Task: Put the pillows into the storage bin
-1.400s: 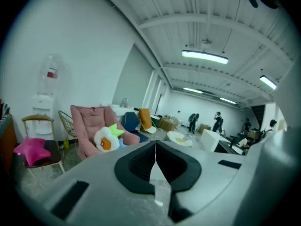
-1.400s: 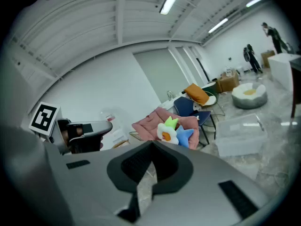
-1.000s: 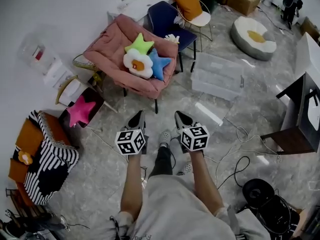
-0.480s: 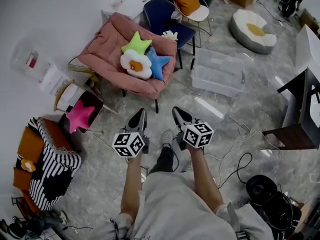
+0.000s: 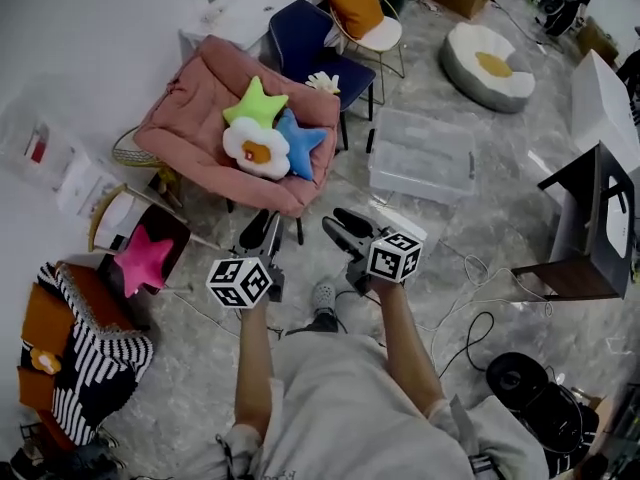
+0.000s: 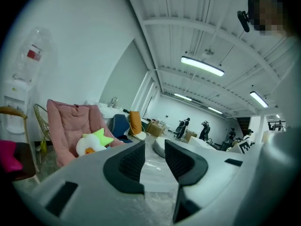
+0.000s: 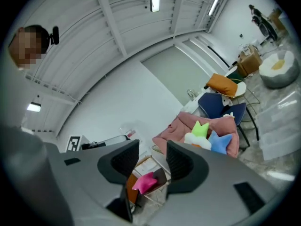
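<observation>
No full word, brand or number can be read anywhere; the nearest thing to a letter is a bold black shape like a capital E on a white slanted panel at the far right of the left gripper view, and it is too small to be sure of. The white cube at the left and the white cube at the right carry black-and-white square marker patterns, not letters; the clear plastic container on the white wall bears a small red label whose print is too small to make out.
</observation>
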Demonstrator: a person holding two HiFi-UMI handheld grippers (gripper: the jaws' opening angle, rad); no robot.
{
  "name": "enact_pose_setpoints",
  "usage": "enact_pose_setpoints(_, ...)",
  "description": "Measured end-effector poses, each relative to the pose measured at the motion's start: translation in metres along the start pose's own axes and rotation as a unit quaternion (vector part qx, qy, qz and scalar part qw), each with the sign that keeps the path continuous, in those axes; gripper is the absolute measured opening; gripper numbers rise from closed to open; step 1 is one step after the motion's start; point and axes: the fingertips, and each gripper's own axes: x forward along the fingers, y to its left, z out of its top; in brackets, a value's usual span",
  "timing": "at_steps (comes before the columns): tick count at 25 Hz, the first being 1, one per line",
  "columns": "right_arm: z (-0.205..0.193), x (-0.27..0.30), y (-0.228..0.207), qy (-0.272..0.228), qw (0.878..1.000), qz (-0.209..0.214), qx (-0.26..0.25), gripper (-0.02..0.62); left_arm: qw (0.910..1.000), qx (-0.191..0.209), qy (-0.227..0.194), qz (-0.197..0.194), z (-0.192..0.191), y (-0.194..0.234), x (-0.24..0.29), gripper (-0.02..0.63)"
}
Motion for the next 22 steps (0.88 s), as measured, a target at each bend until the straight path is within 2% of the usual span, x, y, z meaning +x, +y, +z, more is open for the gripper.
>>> enact_pose_setpoints(3,0.020,0.018,-0.009,-0.032,0.999,0.011,0.028,0.172,0.9999,-0.003,-0.012,-0.003,0.023,0.029,0.014,0.148)
enact_pose_setpoints(5,0.030,0.025,-0.019,-0.050,0.998,-0.005,0.032,0.198,0.9998,-0.011,-0.015,-0.003,0.030,0.047,0.022,0.166)
enact_pose_setpoints(7,0.037,0.028,-0.032,-0.071,0.996,-0.031,0.044,0.259,0.9993,-0.031,-0.019,0.002,0.030,0.064,0.027,0.167)
enact_pose_setpoints(8,0.040,0.029,-0.037,-0.077,0.995,-0.039,0.050,0.259,0.9987,-0.044,-0.023,0.005,0.029,0.072,0.030,0.167)
enact_pose_setpoints(10,0.040,0.031,-0.045,-0.077,0.994,-0.050,0.054,0.284,0.9976,-0.065,-0.024,0.006,0.025,0.085,0.035,0.167)
enact_pose_setpoints(14,0.041,0.035,-0.061,-0.071,0.994,-0.066,0.050,0.310,0.9968,-0.076,-0.025,-0.005,0.023,0.094,0.049,0.184)
enact_pose_setpoints(17,0.045,0.040,-0.074,-0.066,0.993,-0.074,0.057,0.367,0.9970,-0.070,-0.032,0.010,0.027,0.098,0.056,0.186)
enact_pose_setpoints(22,0.050,0.056,-0.088,-0.039,0.996,-0.054,0.057,0.367,0.9978,-0.056,-0.022,0.028,0.033,0.116,0.085,0.186)
